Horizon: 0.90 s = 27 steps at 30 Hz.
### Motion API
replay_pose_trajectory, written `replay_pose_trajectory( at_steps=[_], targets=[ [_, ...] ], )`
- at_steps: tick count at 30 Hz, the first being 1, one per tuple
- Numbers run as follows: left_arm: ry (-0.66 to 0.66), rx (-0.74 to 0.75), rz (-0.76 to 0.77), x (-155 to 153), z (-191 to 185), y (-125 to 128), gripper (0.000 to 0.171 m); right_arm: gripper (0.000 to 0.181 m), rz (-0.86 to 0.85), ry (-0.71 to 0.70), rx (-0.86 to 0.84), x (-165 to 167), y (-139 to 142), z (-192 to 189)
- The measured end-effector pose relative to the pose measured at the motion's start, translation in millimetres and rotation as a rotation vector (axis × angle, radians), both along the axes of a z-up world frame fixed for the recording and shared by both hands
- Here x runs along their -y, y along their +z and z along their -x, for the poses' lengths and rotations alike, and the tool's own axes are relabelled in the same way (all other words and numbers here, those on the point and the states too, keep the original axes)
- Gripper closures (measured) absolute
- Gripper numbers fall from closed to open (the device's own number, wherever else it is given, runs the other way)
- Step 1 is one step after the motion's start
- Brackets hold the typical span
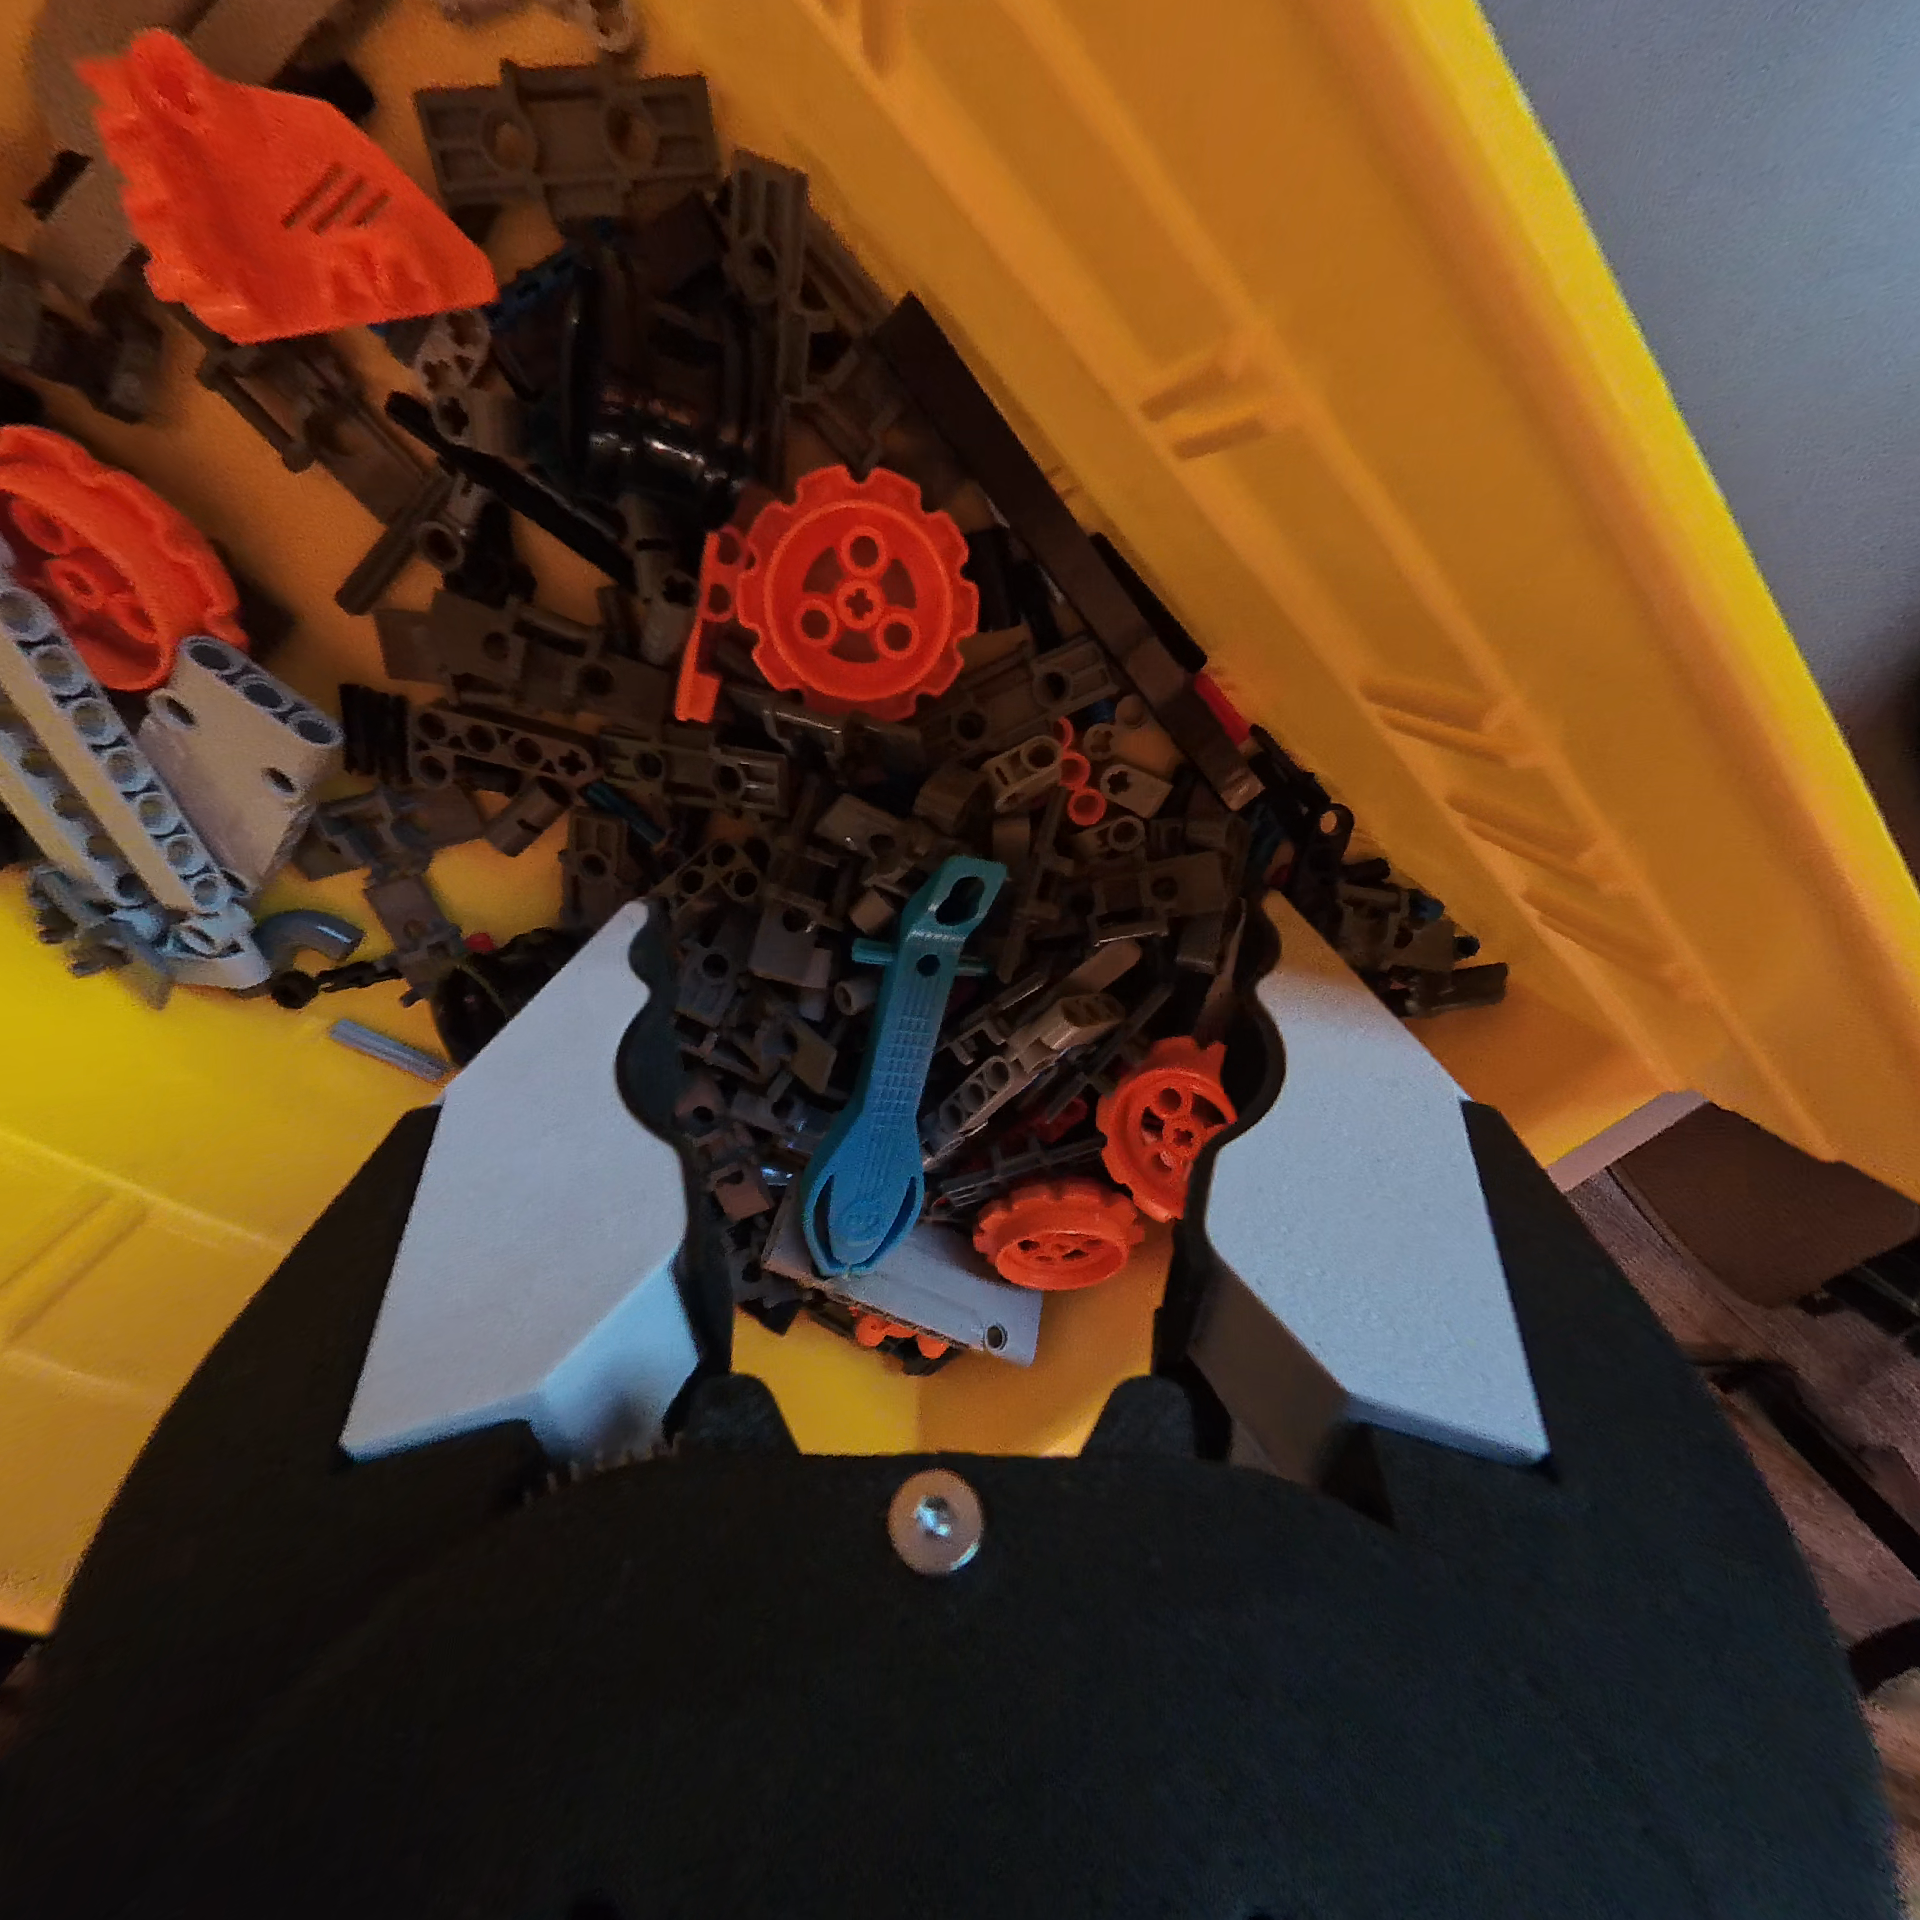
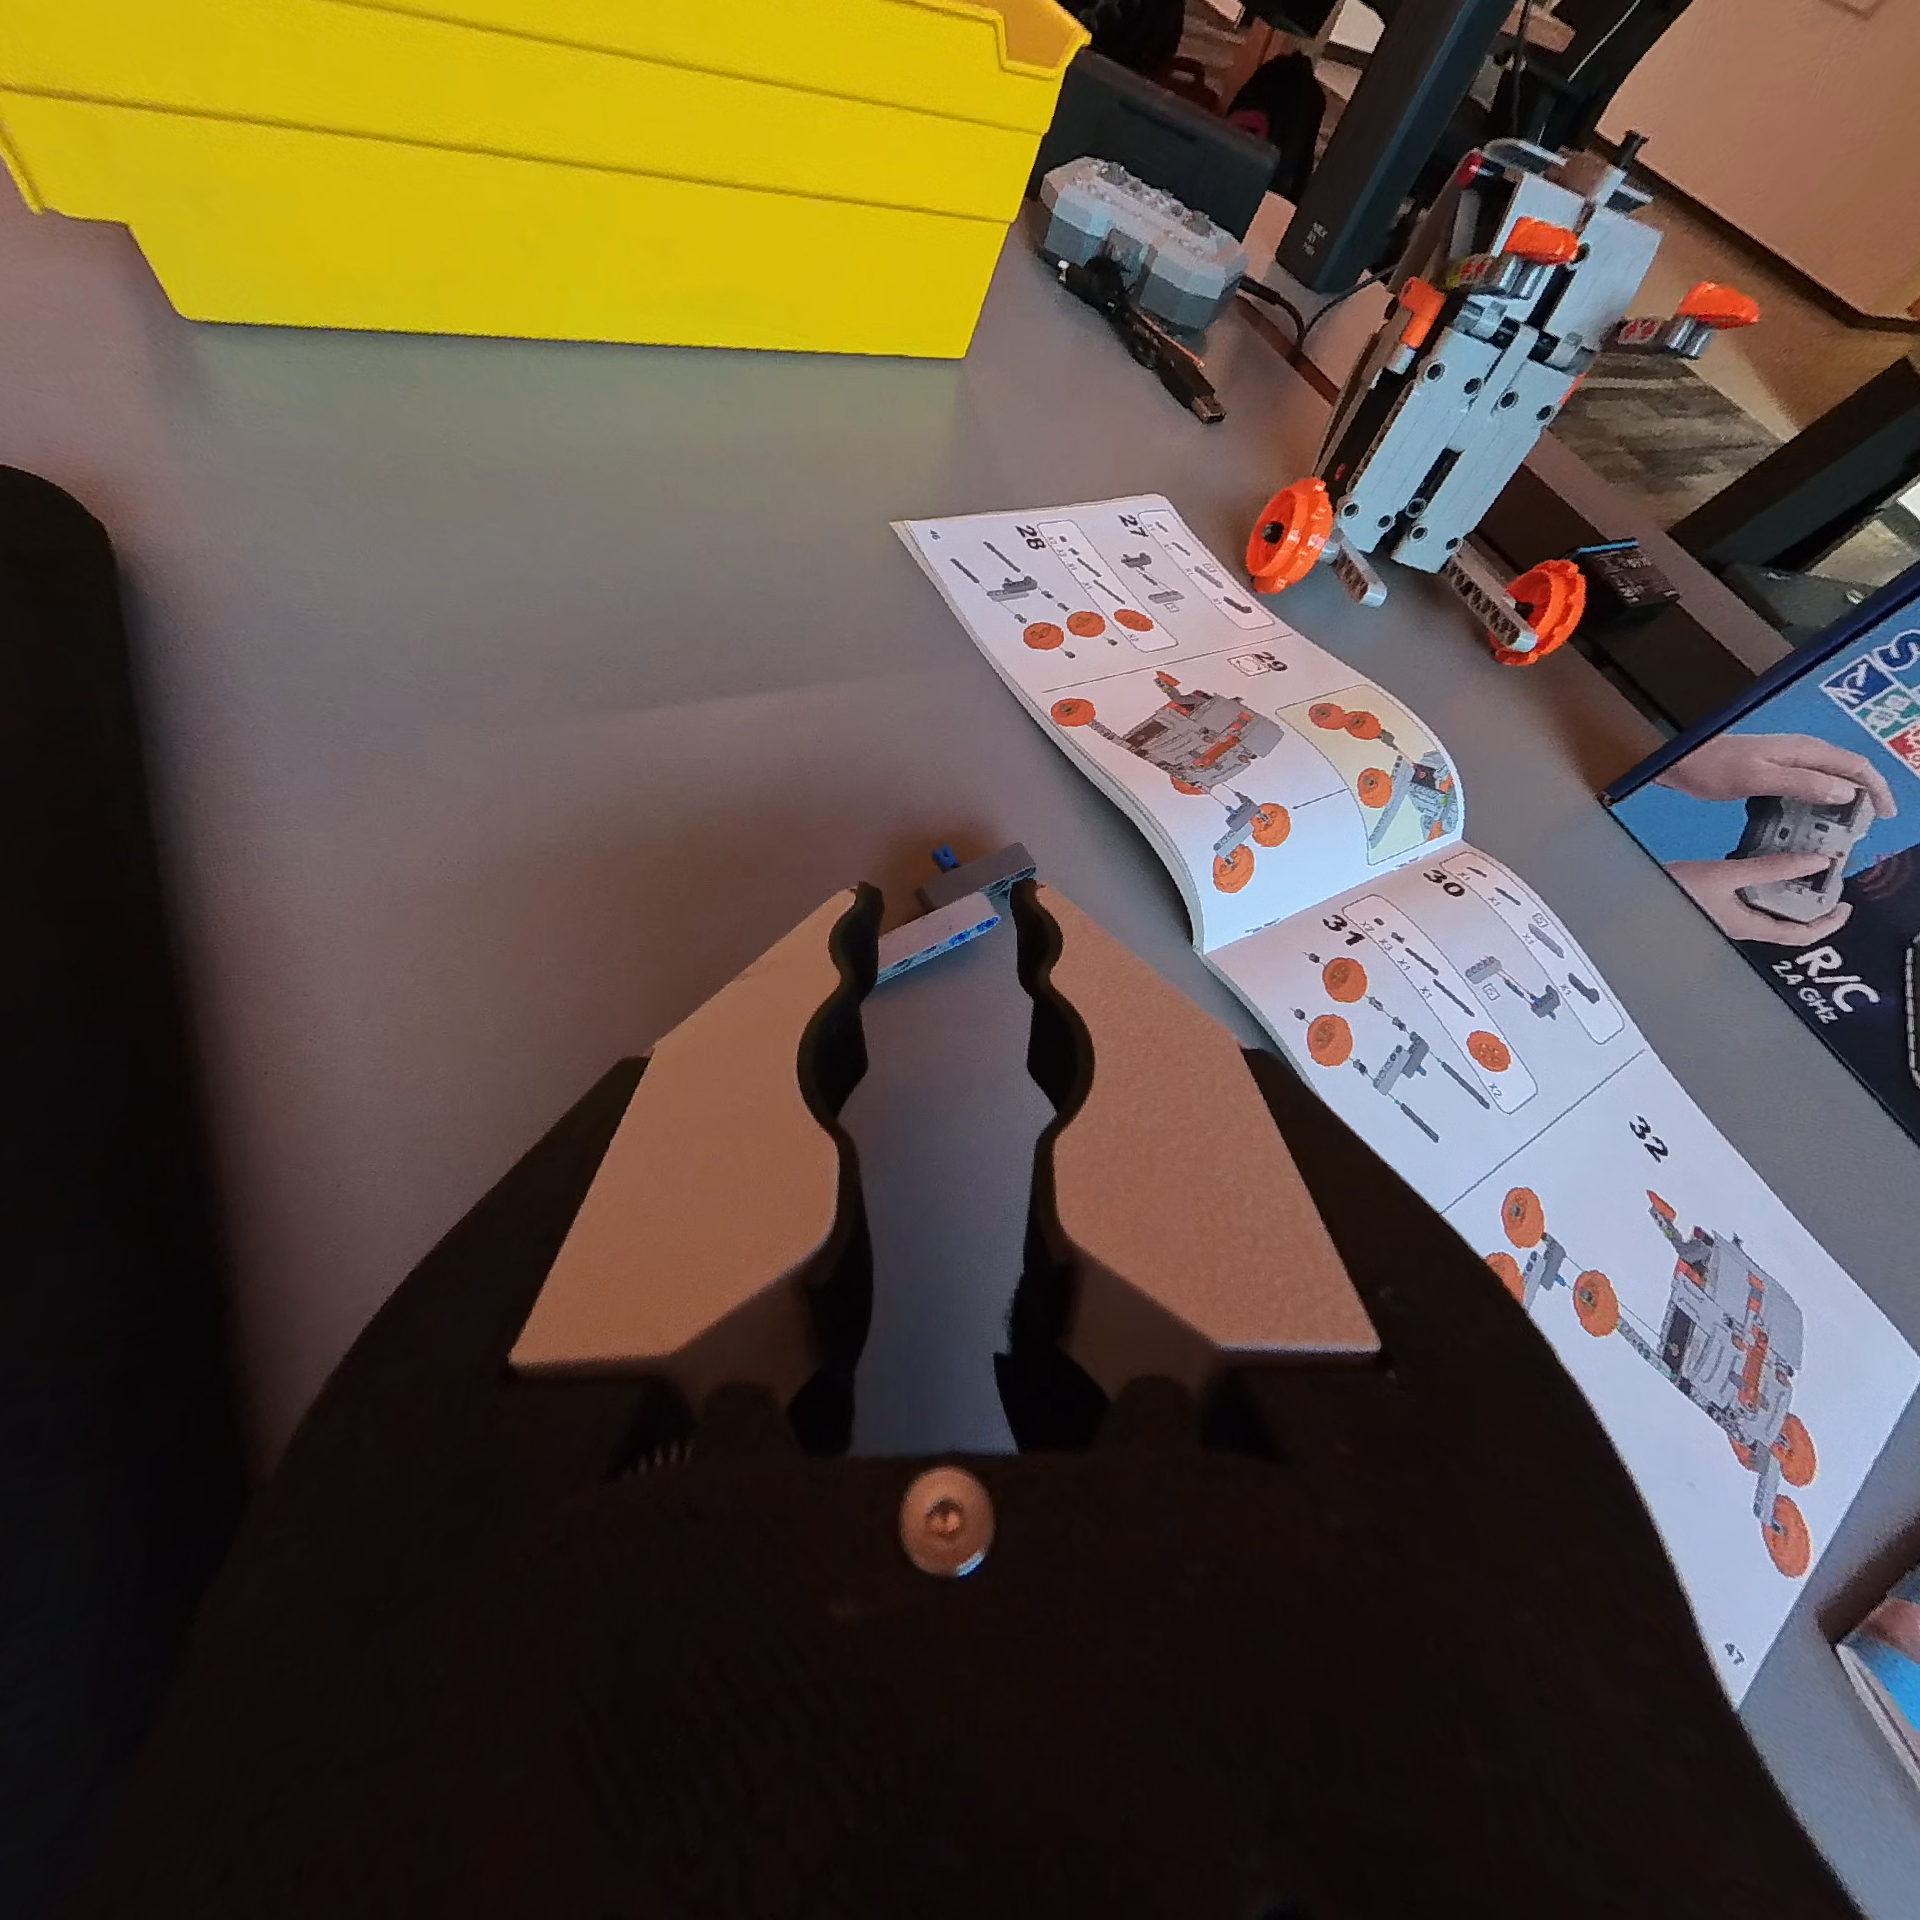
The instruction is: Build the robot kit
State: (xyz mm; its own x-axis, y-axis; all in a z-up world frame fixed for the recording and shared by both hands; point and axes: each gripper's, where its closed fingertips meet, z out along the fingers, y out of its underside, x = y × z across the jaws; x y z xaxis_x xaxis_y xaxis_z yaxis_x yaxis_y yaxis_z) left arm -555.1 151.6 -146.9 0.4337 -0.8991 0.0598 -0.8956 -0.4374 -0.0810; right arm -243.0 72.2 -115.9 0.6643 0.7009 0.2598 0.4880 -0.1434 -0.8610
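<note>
My left gripper (image 1: 951, 920) is open and empty, hanging inside a yellow bin (image 1: 1299, 436) over a heap of small dark building parts (image 1: 727, 748). A teal plastic tool (image 1: 899, 1081) lies on the heap between its fingers. Two small orange wheels (image 1: 1164, 1127) lie by the right finger, and a larger orange gear (image 1: 860, 594) lies farther ahead. My right gripper (image 2: 943, 902) is shut on a small grey beam piece (image 2: 940, 930) with a blue pin (image 2: 943, 857), held at the fingertips just above the grey table (image 2: 520, 623).
The bin also holds an orange panel (image 1: 281, 208) and a light grey beam assembly (image 1: 156, 790). On the table are an open instruction booklet (image 2: 1351, 935), a partly built grey and orange model (image 2: 1475, 416), a grey battery box (image 2: 1138, 244), a blue box (image 2: 1818, 852) and the yellow bin (image 2: 571, 208). The gap from one gripper's tips to the other's is roughly 35 cm. The larger orange gear (image 1: 860, 594) is about 5 cm from my left fingertips and 30 cm from my right.
</note>
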Motion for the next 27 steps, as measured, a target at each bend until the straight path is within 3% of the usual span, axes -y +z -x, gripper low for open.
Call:
replay_pose_trajectory(
  at_steps=[3, 7, 10, 12, 15, 19, 22, 25, 27],
  targets=[
    [-0.018, -0.042, -0.026, 1.6, -0.6, -7.4, 0.056, 0.156, -0.013, 0.007, -0.011, 3.2, 4.1, 1.1],
    [-0.038, -0.090, -0.102, -9.9, 0.8, -10.5, 0.055, 0.156, -0.020, 0.013, -0.008, 5.0, 5.5, 1.7],
    [0.010, -0.076, -0.145, -31.2, 1.0, -3.8, 0.062, 0.156, -0.014, 0.014, -0.015, 4.6, 6.2, 1.8],
    [0.058, -0.083, -0.231, -57.6, 8.2, 8.7, 0.082, 0.156, -0.019, 0.016, -0.017, 5.5, 7.4, 2.0],
    [0.114, -0.035, -0.227, -69.3, 7.6, 25.6, 0.081, 0.156, -0.023, 0.022, -0.023, 6.6, 8.9, 3.3],
    [0.080, -0.010, -0.182, -52.7, 3.5, 37.2, 0.087, 0.156, -0.021, 0.020, -0.022, 5.3, 8.5, 3.5],
    [0.035, 0.011, -0.194, -37.5, 3.0, 37.4, 0.113, 0.156, -0.025, 0.016, -0.030, 4.2, 10.4, 3.3],
    [0.013, 0.016, -0.164, -14.5, 1.5, 32.0, 0.108, 0.156, -0.030, 0.023, -0.053, 3.3, 15.2, 6.5],
    [0.013, 0.047, -0.150, -2.3, -2.2, 29.6, 0.115, 0.157, -0.040, 0.028, -0.073, 2.2, 20.1, 9.9]
  ],
)
